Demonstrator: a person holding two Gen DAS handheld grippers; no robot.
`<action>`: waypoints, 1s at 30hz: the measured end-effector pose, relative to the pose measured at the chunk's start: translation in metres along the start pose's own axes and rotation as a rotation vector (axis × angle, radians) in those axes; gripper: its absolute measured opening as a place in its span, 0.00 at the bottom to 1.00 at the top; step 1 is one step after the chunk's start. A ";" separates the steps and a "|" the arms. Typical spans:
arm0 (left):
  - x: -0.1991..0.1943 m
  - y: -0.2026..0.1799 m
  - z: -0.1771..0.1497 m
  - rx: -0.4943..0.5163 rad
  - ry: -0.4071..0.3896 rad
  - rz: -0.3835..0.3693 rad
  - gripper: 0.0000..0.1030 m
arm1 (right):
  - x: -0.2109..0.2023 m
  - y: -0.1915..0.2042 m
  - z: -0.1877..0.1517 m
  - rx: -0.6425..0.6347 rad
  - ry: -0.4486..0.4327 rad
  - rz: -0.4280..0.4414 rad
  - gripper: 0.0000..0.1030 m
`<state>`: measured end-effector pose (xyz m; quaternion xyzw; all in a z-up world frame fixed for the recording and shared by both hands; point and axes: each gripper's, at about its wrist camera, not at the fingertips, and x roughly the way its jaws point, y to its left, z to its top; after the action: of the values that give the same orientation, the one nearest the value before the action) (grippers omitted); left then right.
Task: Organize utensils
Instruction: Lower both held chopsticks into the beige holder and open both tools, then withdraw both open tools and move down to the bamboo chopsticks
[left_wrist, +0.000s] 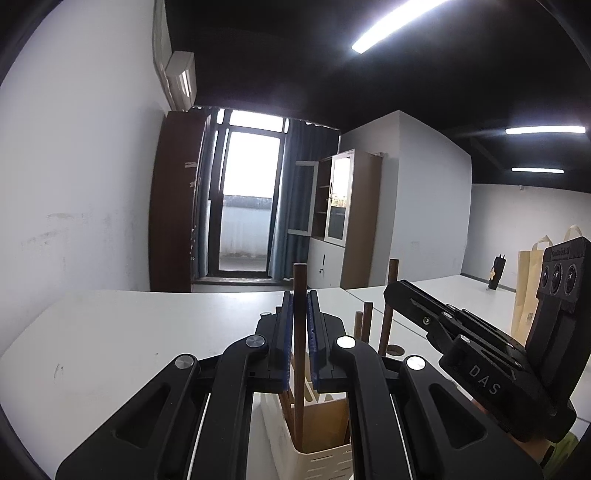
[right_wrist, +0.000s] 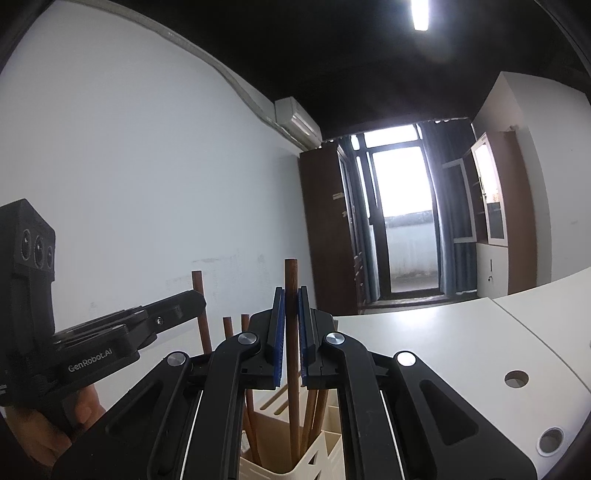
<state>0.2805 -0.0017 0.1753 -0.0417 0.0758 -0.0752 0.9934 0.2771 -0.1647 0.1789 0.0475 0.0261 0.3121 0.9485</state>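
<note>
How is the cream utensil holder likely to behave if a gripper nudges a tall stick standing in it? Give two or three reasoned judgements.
The utensil holder looks like thin perforated plastic, so probably light. The wooden sticks rise well above its rim, so a sideways nudge could lever it and perhaps tip it. On the smooth white table it may slide instead.

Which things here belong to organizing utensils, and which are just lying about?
Job: left gripper and right gripper, each with fingers around a wooden handle; other handles; cream holder.
Lying about: paper bag, black object.
</note>
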 end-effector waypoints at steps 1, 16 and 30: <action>0.001 0.001 0.000 -0.002 0.003 -0.001 0.07 | 0.001 0.000 0.000 -0.001 0.005 -0.003 0.07; 0.009 0.000 -0.006 0.008 0.052 0.004 0.07 | 0.006 -0.001 -0.009 -0.016 0.085 -0.030 0.07; -0.008 0.010 0.003 -0.016 0.044 0.019 0.14 | -0.006 -0.018 -0.006 0.031 0.106 -0.079 0.19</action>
<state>0.2744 0.0100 0.1786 -0.0473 0.0986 -0.0662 0.9918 0.2826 -0.1825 0.1708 0.0443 0.0830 0.2762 0.9565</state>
